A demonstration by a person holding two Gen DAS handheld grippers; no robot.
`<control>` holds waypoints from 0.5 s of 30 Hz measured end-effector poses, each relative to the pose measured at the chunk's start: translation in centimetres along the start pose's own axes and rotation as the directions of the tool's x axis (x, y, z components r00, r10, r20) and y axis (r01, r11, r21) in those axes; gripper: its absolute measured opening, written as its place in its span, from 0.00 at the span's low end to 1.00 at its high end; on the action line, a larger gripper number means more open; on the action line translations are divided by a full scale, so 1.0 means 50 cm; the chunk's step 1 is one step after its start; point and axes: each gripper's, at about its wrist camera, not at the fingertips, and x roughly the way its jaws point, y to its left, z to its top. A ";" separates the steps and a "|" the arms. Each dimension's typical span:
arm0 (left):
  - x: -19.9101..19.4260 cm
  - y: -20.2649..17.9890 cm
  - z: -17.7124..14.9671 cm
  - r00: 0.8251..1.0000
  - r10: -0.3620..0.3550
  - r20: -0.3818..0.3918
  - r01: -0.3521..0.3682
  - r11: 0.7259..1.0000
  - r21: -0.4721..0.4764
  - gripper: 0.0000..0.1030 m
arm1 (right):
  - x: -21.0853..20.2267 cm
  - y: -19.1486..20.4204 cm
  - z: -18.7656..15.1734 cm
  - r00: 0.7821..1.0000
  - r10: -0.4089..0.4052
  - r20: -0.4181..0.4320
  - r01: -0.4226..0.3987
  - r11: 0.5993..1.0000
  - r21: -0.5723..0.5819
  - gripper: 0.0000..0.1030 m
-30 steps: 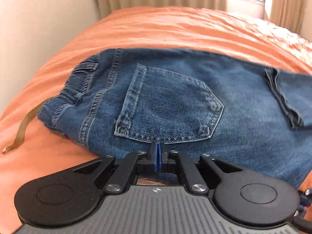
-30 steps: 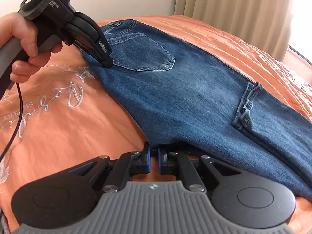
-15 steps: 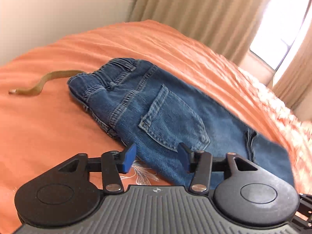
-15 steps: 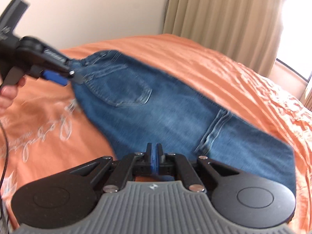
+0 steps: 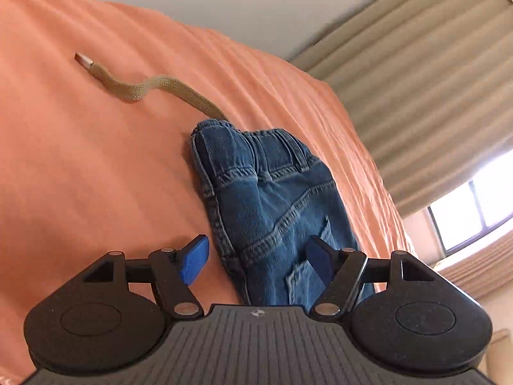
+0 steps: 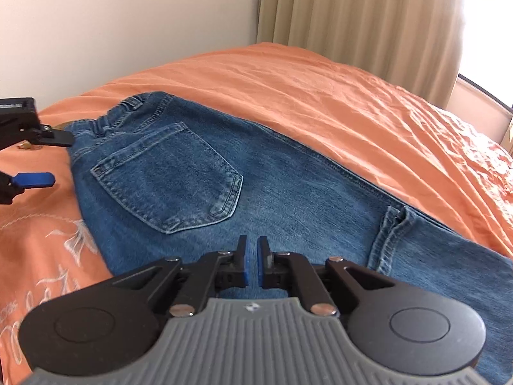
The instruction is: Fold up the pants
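Note:
Blue jeans lie folded on the orange bed cover, back pocket up and a leg hem lying across them. My right gripper hovers over the denim below the pocket, shut with nothing seen between its pads. In the left wrist view the waistband end of the jeans points away, with a tan drawstring trailing onto the cover. My left gripper is opening wide. The jeans' side edge lies under the gap, untouched by the pads. In the right wrist view my left gripper sits beside the waistband.
The orange cover carries pale embroidery at the near left. Beige curtains and a bright window stand beyond the bed. A plain wall runs behind the waistband end.
My left gripper let go of the jeans' edge, opened wide, rolled over and swung toward the waistband end. My right gripper stayed shut and moved up over the denim.

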 end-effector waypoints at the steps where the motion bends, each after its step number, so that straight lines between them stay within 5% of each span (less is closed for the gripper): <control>1: 0.008 0.005 0.005 1.000 -0.006 -0.001 0.006 1.000 -0.013 0.80 | 0.013 -0.003 0.005 1.000 -0.002 -0.007 0.002 1.000 0.005 0.00; 11: 0.095 0.041 0.045 1.000 -0.022 -0.004 0.022 0.998 -0.051 0.76 | 0.135 -0.033 -0.010 0.989 0.059 -0.135 -0.048 0.996 0.082 0.00; 15: 0.118 0.043 0.054 1.000 0.016 -0.010 -0.016 1.000 -0.009 0.47 | 0.139 -0.029 -0.009 0.988 0.061 -0.140 -0.050 0.996 0.079 0.00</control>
